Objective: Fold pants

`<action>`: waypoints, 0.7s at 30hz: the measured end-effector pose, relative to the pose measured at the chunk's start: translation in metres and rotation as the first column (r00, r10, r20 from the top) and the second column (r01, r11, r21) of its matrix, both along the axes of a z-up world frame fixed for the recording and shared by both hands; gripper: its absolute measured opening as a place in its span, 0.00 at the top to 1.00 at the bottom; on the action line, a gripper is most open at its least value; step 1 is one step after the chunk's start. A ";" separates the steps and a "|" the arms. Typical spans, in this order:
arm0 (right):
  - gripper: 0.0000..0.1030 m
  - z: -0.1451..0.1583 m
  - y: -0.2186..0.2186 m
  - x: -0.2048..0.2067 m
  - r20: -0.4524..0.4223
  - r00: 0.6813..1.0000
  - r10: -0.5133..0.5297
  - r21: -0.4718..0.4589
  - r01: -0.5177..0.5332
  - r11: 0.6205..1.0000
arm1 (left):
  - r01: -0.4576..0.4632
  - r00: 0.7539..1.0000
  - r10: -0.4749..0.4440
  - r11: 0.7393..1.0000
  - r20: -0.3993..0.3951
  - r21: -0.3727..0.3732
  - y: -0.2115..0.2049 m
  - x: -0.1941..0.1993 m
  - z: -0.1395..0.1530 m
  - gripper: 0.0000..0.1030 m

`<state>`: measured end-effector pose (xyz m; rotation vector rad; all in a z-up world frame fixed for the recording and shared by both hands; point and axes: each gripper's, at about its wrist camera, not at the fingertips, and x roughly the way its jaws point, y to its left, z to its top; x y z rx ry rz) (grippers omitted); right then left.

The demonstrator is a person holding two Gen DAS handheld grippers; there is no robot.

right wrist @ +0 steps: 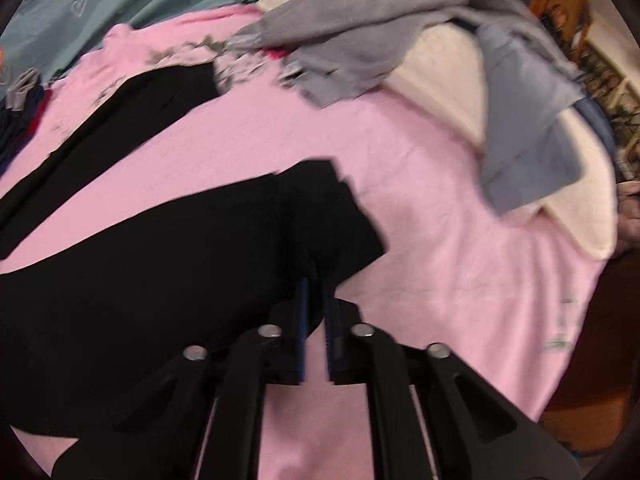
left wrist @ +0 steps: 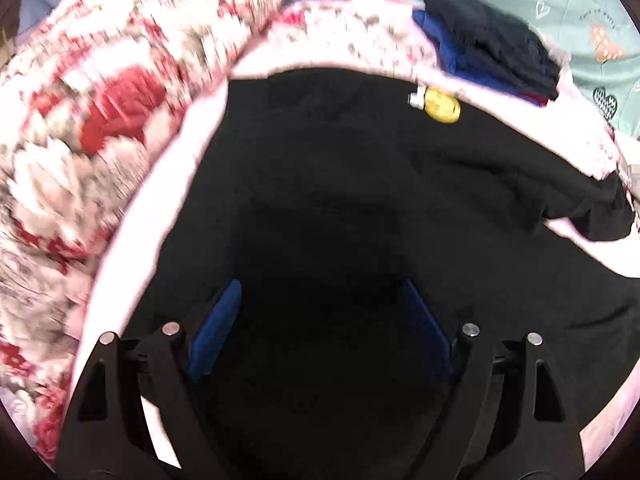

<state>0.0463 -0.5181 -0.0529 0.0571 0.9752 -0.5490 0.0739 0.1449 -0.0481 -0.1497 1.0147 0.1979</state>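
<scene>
Pink blanket (right wrist: 400, 208) spread over a bed, black pants (right wrist: 168, 272) laid across it. Floral red-and-white quilt (left wrist: 100, 128) bunched along the left edge in the left wrist view; teal sheet with heart prints (left wrist: 580, 20) beyond the blanket. Stack of folded dark clothes (left wrist: 492, 44), navy and black, resting near the blanket's far edge. Small yellow object with a white cap (left wrist: 438, 105) lying on the black fabric near its far border. Pile of grey and blue-grey garments (right wrist: 420, 40) heaped over a cream pillow (right wrist: 452, 92) at the far right in the right wrist view, with wooden furniture at the edge of that view.

Left gripper (left wrist: 320, 320) held low over the broad black spread of the pants, angled down at it, jaws wide apart with both blue pads showing and nothing clamped between them. Hard to tell whether the fingertips touch the cloth.

Right gripper (right wrist: 316, 296) reaching forward over the blanket, jaws drawn nearly together and pinching the hem end of the nearer pant leg, a fold of black cloth bunched up between the blue pads. Other pant leg (right wrist: 108, 136) stretched out flat on the blanket farther back, well apart from the nearer one, with a wedge of pink between them.
</scene>
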 end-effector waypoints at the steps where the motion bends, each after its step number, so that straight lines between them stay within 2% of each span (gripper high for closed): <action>1: 0.98 0.001 -0.002 -0.002 -0.016 0.999 -0.039 -0.063 0.038 0.997 | 0.011 1.000 -0.011 1.000 0.026 0.009 -0.001 0.000 0.009 0.19; 2: 0.84 -0.004 -0.008 0.000 -0.049 0.997 -0.055 -0.062 0.052 0.997 | 0.024 0.999 -0.025 1.000 0.044 0.011 -0.003 0.002 0.016 0.19; 3: 0.78 -0.008 -0.011 0.001 -0.081 0.995 -0.052 -0.024 0.050 0.998 | 0.040 0.997 -0.040 0.999 0.062 0.012 -0.006 0.007 0.025 0.18; 4: 0.73 -0.005 -0.015 0.001 -0.065 0.996 -0.063 0.015 0.064 0.998 | 0.049 0.996 -0.050 0.999 0.079 0.014 -0.009 0.011 0.031 0.15; 5: 0.58 0.007 -0.014 -0.002 0.011 0.997 -0.080 0.024 0.080 0.997 | 0.056 0.993 -0.058 0.998 0.104 0.018 -0.014 0.018 0.040 0.14; 6: 0.50 0.019 -0.012 -0.003 0.090 0.992 -0.084 0.033 0.082 0.996 | 0.058 0.990 -0.060 0.998 0.128 0.021 -0.018 0.025 0.046 0.12; 7: 0.36 0.035 -0.006 -0.001 0.193 0.979 -0.062 0.061 0.052 0.997 | 0.057 0.983 -0.060 0.998 0.175 0.025 -0.024 0.036 0.056 0.10; 8: 0.26 0.045 0.001 0.008 0.261 0.965 -0.017 0.101 -0.010 0.995 | 0.051 0.977 -0.056 0.998 0.207 0.030 -0.028 0.044 0.062 0.08; 10: 0.23 0.050 0.015 0.039 0.298 0.951 0.081 0.180 -0.140 0.974 | 0.030 0.964 -0.035 0.999 0.262 0.026 -0.036 0.057 0.073 0.06; 14: 0.23 0.033 0.036 0.122 0.264 0.959 0.104 0.298 -0.184 0.937 | 0.030 0.963 -0.011 0.997 0.269 -0.066 -0.045 0.076 0.066 0.06; 16: 0.23 0.019 0.040 0.159 0.230 0.972 0.050 0.330 -0.126 0.935 | 0.047 0.964 -0.015 0.992 0.266 -0.115 -0.044 0.076 0.056 0.06; 19: 0.23 -0.001 0.039 0.195 0.184 0.983 -0.019 0.401 -0.058 0.914 | 0.038 0.966 -0.004 0.991 0.259 -0.129 -0.037 0.074 0.041 0.06; 21: 0.33 -0.010 0.038 0.211 0.146 0.988 -0.050 0.427 -0.017 0.904 | 0.018 0.972 0.013 0.992 0.234 -0.129 -0.030 0.079 0.031 0.06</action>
